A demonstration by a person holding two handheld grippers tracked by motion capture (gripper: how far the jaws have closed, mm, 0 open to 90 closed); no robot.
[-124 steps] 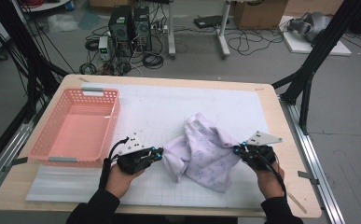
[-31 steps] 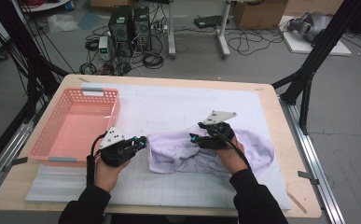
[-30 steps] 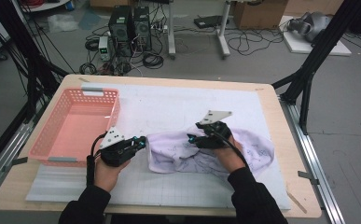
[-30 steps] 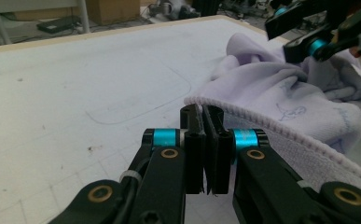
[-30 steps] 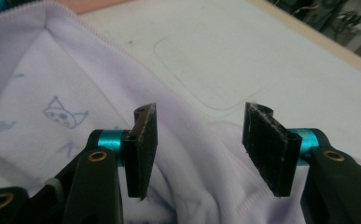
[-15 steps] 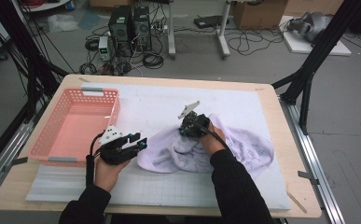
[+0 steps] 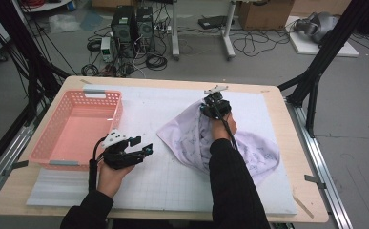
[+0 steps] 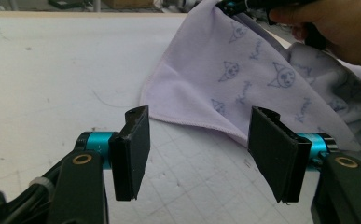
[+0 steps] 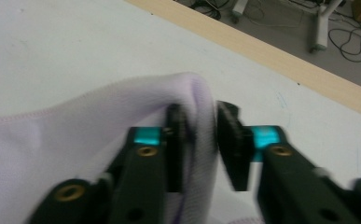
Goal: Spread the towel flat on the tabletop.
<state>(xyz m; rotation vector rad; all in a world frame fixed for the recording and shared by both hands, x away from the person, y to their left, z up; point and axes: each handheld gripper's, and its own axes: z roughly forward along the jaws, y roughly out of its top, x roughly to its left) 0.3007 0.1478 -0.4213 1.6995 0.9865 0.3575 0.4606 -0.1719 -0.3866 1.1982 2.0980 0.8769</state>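
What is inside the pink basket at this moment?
The pink basket shows a bare pink floor with nothing lying in it. Its near end wall and the left gripper cover a narrow strip of floor at the near side.

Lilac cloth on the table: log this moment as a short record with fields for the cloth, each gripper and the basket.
cloth: lilac cloth with printed faces, one part lifted, the rest lying on the white mat
right gripper: right gripper shut on a fold of the cloth, toward the far side of the mat
left gripper: left gripper open, low over the mat, short of the cloth's near hem, touching nothing
basket: pink basket at the table's left, nothing seen inside
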